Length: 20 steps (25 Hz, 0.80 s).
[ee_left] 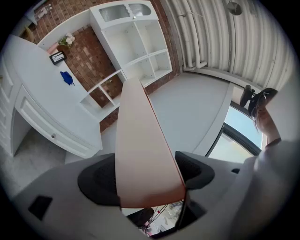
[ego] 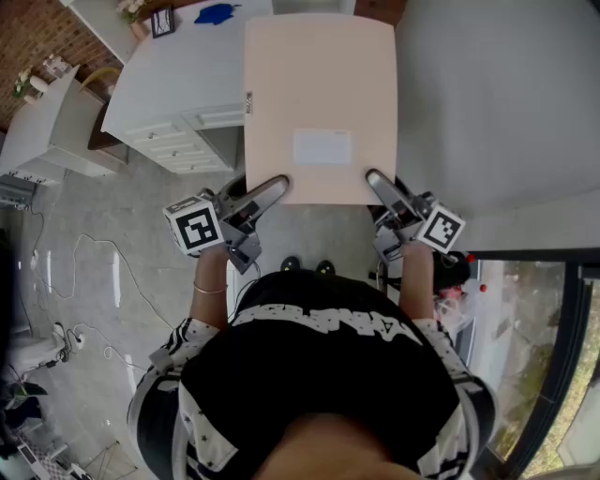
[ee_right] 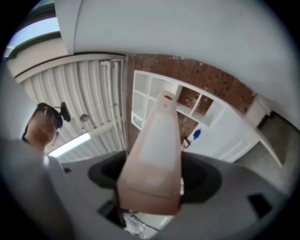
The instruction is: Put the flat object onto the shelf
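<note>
The left gripper (ego: 269, 191) has its jaws spread wide and pressed on the near left corner of the flat pink box (ego: 319, 94). The right gripper (ego: 380, 184) clamps the near right corner in the same way. Each gripper view shows the box filling the gap between the pads. The box hangs in the air in front of the person, with its white label (ego: 322, 147) facing up and its far end unsupported. Below and to the left is a white desk (ego: 164, 89) with drawers and a small blue item (ego: 216, 13) on top. Farther off, against the brick wall, is the white cubby shelf (ee_left: 140, 51), well apart from the box.

The main risk is probably the grip. Both holds are on the near edge, so the box's weight levers on the pads, and it could droop or slide out. If one gripper rises or twists more than the other, a corner may come free. The leading edge could also catch the desk or a shelf divider on the way.
</note>
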Each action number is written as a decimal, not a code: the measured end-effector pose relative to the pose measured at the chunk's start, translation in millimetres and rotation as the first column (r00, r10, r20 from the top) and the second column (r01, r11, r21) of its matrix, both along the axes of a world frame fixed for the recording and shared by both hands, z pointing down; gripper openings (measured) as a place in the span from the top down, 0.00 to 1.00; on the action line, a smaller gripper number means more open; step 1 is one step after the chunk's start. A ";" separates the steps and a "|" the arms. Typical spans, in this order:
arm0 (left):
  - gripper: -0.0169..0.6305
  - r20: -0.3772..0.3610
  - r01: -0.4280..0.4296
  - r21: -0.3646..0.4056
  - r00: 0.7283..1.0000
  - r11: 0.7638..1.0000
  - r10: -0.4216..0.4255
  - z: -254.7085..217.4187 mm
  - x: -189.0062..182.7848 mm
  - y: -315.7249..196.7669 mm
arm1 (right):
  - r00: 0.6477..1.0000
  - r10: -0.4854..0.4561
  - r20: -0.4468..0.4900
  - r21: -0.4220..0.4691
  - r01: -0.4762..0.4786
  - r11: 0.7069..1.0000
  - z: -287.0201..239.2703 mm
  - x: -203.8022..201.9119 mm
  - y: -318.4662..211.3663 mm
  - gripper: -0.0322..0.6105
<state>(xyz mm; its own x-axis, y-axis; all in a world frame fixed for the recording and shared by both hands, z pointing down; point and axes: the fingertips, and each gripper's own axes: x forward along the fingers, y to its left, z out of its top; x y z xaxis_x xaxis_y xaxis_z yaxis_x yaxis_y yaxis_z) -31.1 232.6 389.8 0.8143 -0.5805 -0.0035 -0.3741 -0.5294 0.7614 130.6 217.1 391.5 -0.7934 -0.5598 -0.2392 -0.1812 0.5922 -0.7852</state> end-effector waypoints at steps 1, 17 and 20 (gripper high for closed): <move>0.40 -0.002 0.000 0.002 1.000 1.000 0.000 -0.9 0.5 0.6 | 1.000 0.001 0.001 0.001 -0.001 1.000 -0.4 0.5 0.5 0.36; 0.39 -0.004 0.031 0.016 1.000 0.999 -0.031 -6.8 13.4 7.2 | 1.000 -0.011 0.017 0.014 0.011 1.000 -7.6 13.1 1.7 0.36; 0.39 0.001 0.039 0.011 0.999 0.999 -0.039 -4.7 18.3 8.9 | 1.000 -0.017 0.020 0.007 0.017 1.000 -5.9 18.0 1.7 0.36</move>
<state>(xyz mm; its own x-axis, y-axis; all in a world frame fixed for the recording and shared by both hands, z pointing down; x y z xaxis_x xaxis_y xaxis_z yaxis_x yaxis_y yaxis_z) -12.9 241.6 385.1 0.7910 -0.6117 -0.0092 -0.3956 -0.5228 0.7551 148.6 218.8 385.7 -0.7978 -0.5444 -0.2593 -0.1549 0.6006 -0.7844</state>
